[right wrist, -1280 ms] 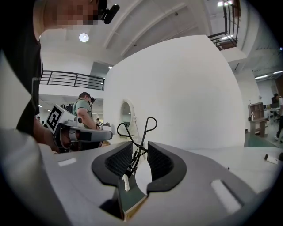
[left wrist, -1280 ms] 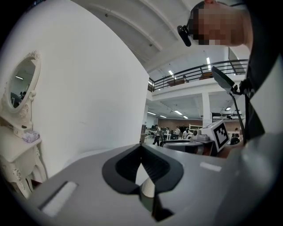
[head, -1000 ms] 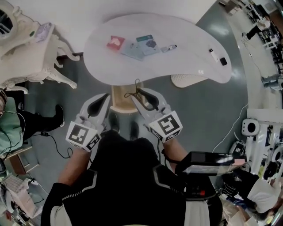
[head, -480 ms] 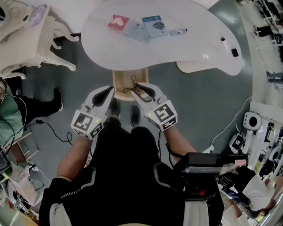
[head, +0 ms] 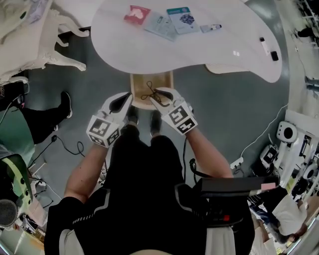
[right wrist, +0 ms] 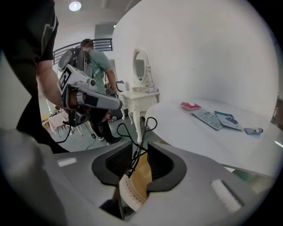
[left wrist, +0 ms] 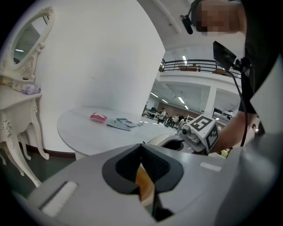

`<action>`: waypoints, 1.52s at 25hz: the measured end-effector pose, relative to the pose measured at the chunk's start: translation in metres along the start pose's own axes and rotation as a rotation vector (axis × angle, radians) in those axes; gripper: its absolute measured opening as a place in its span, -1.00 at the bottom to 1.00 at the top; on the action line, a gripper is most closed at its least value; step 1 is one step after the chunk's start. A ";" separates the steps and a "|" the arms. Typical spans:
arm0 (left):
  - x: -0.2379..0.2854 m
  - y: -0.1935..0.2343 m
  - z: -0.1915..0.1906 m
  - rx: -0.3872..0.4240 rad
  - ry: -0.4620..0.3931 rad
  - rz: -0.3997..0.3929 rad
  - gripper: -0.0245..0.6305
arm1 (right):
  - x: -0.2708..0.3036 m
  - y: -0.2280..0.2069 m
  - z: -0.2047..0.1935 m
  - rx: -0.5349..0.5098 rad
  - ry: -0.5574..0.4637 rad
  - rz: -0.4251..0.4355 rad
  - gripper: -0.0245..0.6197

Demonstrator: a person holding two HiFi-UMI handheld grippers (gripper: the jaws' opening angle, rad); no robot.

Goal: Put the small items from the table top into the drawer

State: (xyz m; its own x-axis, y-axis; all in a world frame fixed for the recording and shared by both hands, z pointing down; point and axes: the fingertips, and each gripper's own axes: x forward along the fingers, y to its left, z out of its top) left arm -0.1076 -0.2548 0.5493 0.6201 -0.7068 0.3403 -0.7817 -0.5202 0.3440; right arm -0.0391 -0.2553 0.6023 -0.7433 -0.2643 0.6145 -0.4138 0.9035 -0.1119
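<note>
Just above the open drawer (head: 163, 81), the right gripper (head: 155, 95) pinches a black looped wire tool (head: 148, 91), which it likely needs to lower and release next, while the left gripper (head: 125, 101) waits beside it, closed and empty.

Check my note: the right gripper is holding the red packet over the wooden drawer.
Wrong item. The right gripper is holding a black wire loop over the wooden drawer, as the right gripper view shows. The red packet lies on the table.
</note>
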 end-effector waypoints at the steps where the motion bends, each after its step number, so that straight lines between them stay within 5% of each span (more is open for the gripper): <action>1: 0.003 0.003 -0.003 0.000 0.004 -0.005 -0.93 | 0.006 -0.002 -0.005 -0.012 0.020 0.004 -0.59; 23: 0.049 0.064 -0.098 0.013 0.187 0.033 -0.93 | 0.102 -0.030 -0.109 -0.239 0.424 0.115 -0.58; 30: 0.063 0.077 -0.108 0.011 0.220 0.036 -0.93 | 0.117 -0.025 -0.137 -0.169 0.600 0.261 -0.59; 38: 0.068 0.086 -0.109 0.011 0.234 0.038 -0.93 | 0.129 -0.038 -0.138 -0.245 0.609 0.285 -0.59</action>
State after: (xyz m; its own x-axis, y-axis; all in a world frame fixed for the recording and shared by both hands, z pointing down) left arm -0.1250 -0.2952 0.6975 0.5881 -0.5960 0.5467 -0.8044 -0.5015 0.3185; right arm -0.0471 -0.2774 0.7934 -0.3502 0.1639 0.9222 -0.0641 0.9781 -0.1982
